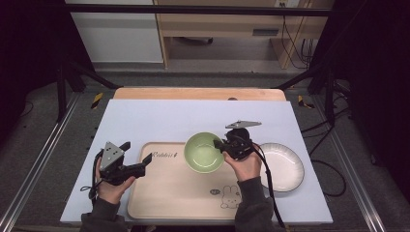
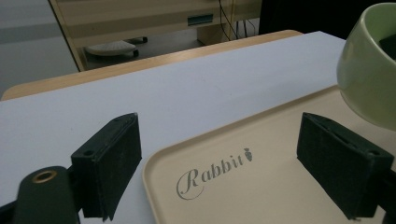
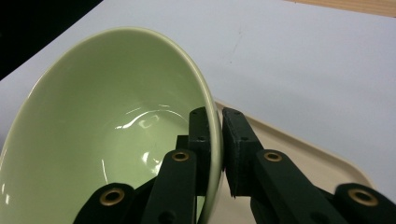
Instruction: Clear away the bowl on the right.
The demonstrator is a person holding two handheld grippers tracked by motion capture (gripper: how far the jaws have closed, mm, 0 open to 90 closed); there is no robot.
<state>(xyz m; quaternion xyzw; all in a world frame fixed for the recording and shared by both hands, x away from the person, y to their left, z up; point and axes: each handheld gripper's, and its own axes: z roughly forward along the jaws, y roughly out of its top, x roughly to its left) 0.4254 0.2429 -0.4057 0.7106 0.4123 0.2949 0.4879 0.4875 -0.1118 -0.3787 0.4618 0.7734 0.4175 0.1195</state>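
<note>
The right hand-held gripper (image 1: 218,145) is closed on the right-hand rim of the green bowl (image 1: 204,152). In the right gripper view, 1 jaw sits inside the bowl (image 3: 112,135) and the other outside, with the rim wall pinched between them. The bowl is empty and glossy inside. It sits over the far right part of the beige tray (image 1: 179,186); whether its base rests on the tray or is lifted clear cannot be told.

The left hand-held gripper (image 1: 147,162) is wide open and holds nothing. In the left gripper view, its 2 jaws straddle the tray's near-left corner (image 2: 224,186): 1 jaw stands over the pale blue mat (image 2: 187,88), the other over the tray surface, with the printed word "Rabbit" (image 2: 215,175) between them. The bowl (image 2: 369,70) appears at that view's right edge.

A white plate (image 1: 285,166) lies on the mat to the right of the tray, just beside the right hand (image 1: 246,166). The mat covers most of the wooden tabletop (image 1: 198,93). A rabbit drawing (image 1: 231,198) marks the tray's near-right corner.
</note>
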